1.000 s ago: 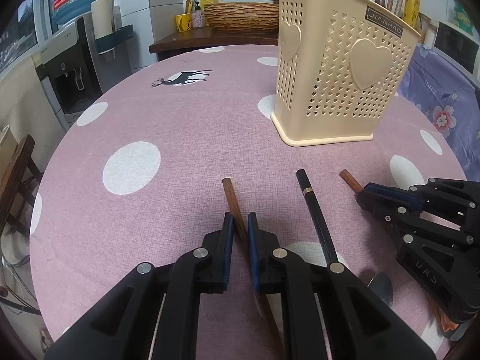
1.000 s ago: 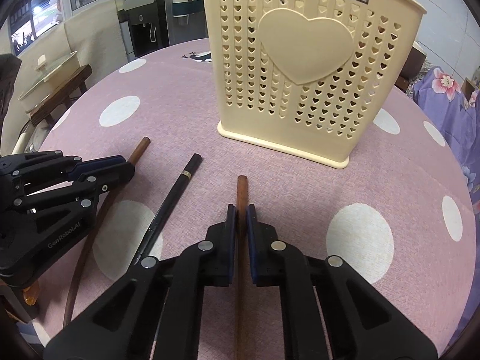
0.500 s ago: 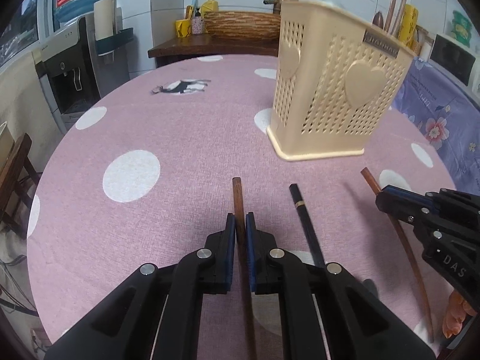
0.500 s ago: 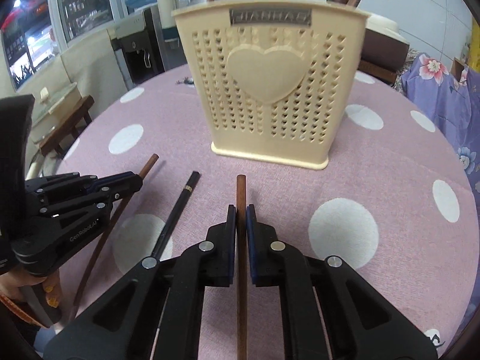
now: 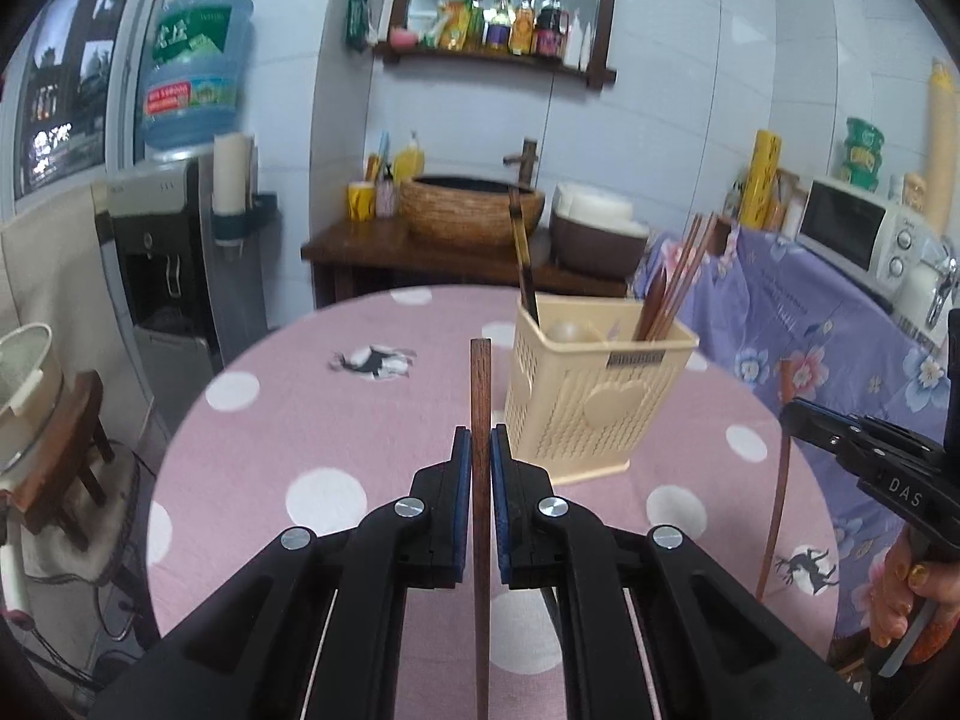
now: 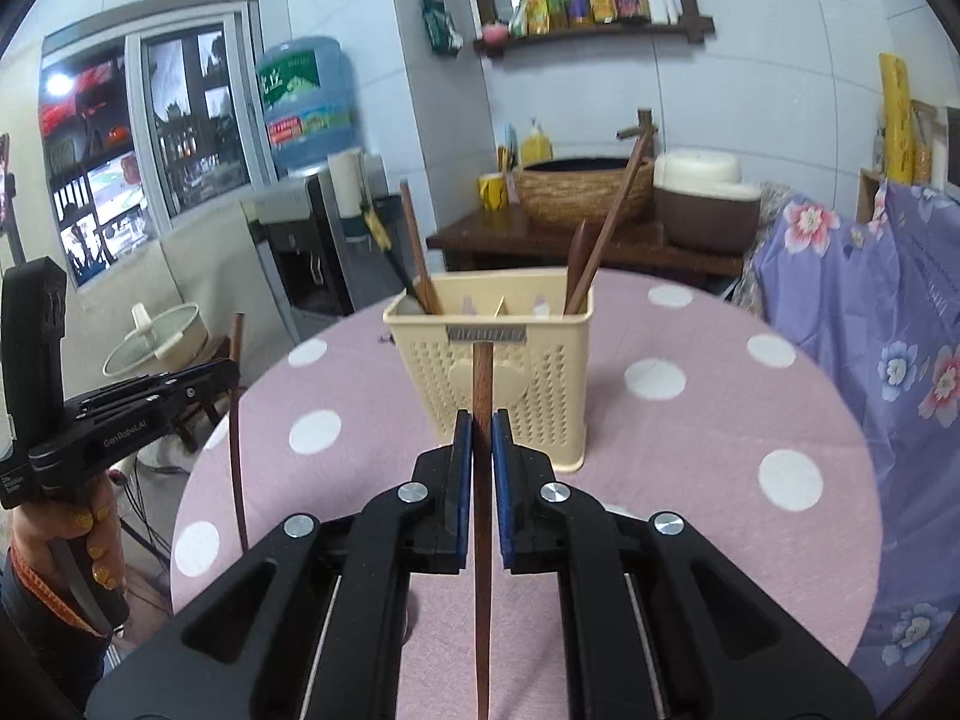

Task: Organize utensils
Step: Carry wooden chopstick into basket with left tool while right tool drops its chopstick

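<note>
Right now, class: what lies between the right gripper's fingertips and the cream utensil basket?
In the right wrist view, only pink dotted tablecloth lies between the right gripper and the basket; the held chopstick points across it.

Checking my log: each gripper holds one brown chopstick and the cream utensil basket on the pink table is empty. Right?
Not quite. The cream utensil basket already holds several utensils, as the right wrist view shows. The rest stands: the left gripper and the right gripper each clamp one brown chopstick.

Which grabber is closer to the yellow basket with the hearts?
Probably the right gripper: it faces the basket head-on, chopstick overlapping its front. The left gripper is off to the basket's left, a bit farther.
</note>
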Available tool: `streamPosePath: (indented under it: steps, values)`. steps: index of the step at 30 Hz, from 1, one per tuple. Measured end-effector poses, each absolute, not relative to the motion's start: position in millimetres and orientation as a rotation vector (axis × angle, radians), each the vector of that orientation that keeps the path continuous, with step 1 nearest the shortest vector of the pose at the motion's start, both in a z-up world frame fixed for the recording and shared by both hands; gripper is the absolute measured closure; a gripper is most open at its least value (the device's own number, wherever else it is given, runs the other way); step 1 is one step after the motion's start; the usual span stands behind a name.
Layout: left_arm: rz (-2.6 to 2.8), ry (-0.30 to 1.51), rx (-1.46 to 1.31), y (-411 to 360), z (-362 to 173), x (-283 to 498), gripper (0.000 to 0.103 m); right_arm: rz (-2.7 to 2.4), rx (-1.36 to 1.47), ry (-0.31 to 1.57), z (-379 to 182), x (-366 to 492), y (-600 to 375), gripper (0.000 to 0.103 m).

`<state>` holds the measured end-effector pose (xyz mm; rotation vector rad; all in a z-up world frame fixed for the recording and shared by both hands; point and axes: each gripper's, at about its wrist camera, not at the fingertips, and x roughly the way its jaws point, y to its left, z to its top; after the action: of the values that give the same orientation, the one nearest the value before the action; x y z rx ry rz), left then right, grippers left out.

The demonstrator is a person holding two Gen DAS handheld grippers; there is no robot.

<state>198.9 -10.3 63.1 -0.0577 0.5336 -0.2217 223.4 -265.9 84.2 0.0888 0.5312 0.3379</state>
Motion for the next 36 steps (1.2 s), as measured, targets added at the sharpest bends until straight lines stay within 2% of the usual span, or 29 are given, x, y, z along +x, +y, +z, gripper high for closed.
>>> streamPosePath:
  steps: [21, 36]
  values:
    - [-0.233, 0.450, -0.036, -8.6, 111.9, 195.6, 0.095, 0.344, 0.070, 0.461, 136.7, 215.6, -270.2, 0.095]
    - [-0.306, 0.306, -0.103, -54.7, 244.5, 260.9, 0.095, 0.198, 0.116, 0.263, 272.4, 296.7, -271.8, 0.095]
